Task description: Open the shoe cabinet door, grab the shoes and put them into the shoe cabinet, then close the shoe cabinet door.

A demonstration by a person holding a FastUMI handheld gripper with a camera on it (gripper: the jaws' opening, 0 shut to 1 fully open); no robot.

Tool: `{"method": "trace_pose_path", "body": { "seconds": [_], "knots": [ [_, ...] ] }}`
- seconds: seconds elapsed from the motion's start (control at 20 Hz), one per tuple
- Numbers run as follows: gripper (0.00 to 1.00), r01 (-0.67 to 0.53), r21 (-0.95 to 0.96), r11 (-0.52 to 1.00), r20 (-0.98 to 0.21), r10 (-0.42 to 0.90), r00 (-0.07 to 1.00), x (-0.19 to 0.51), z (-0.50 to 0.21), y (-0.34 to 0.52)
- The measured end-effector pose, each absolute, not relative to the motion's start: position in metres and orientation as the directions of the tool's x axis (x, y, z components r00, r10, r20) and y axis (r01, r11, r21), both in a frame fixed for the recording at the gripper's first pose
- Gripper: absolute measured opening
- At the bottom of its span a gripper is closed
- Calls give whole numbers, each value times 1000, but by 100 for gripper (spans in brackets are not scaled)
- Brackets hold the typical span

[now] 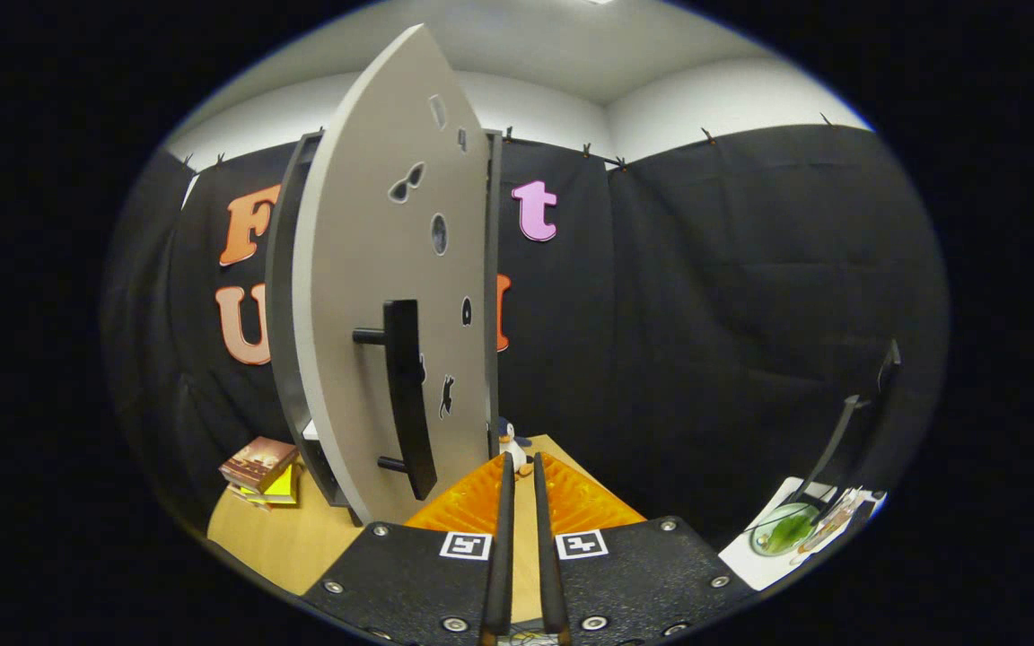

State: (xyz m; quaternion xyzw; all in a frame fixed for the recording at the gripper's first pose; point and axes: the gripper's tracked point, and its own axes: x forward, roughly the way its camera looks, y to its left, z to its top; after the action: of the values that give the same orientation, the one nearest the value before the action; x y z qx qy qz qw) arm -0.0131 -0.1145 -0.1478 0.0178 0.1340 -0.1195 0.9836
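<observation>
Standing ajar just ahead-left of the claw (523,467), the grey wooden cabinet door (391,269) presents its black bar handle (409,395) for pulling. Claw fingers sit narrow, nearly closed, gripping nothing; an orange ribbed mat (589,502) lies beneath them.

The wooden bench (302,543) carries the shoe cabinet (373,296), standing upright. A stack of books (261,471) lies beside the cabinet's base. An orange ribbed mat (481,502) lies just before it, with a small penguin toy (512,446) at the mat's far end.

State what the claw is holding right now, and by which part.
Nothing. The claw has its fingers nearly together with only a bare gap between them, just short of the cabinet door and its handle.
</observation>
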Motion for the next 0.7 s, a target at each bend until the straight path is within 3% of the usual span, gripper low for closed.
{"method": "trace_pose_path", "body": {
  "seconds": [0.2, 0.35, 0.7],
  "knots": [
    [9, 101, 37, 994, -152, -95, 984, -3, -118, -50],
    [15, 154, -105, 982, -187, -172, 967, 20, -136, -56],
    [19, 192, -81, 978, -192, -205, 960, 30, -141, -84]
  ]
}}
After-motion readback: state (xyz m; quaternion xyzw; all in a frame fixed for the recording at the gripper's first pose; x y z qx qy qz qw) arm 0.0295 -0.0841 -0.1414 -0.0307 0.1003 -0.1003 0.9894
